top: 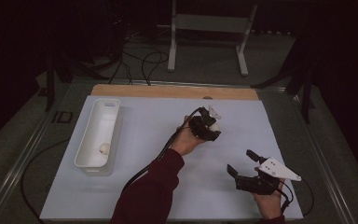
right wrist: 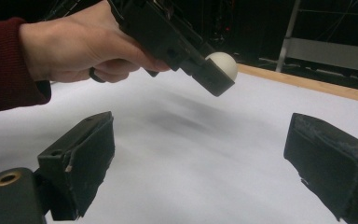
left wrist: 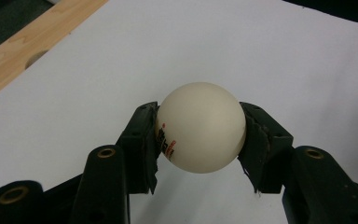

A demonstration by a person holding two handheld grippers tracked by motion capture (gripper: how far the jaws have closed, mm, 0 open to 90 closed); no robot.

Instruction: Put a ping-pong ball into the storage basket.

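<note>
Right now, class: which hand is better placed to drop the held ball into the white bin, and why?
Left. The left gripper already clamps the ball and is nearer the white bin; the right gripper is open and empty.

left gripper [left wrist: 200, 135] raised over the table, jaws clamped, right gripper [right wrist: 200, 168] low, jaws spread wide

The high view looks forward and down from above the person's side onto the white-covered counter [top: 168, 186]. The left gripper view sits close behind its black fingers [left wrist: 140, 144], facing down at the counter. The right gripper view looks low across it. All three share the small cream-white plastic ball [top: 213, 126].
</note>
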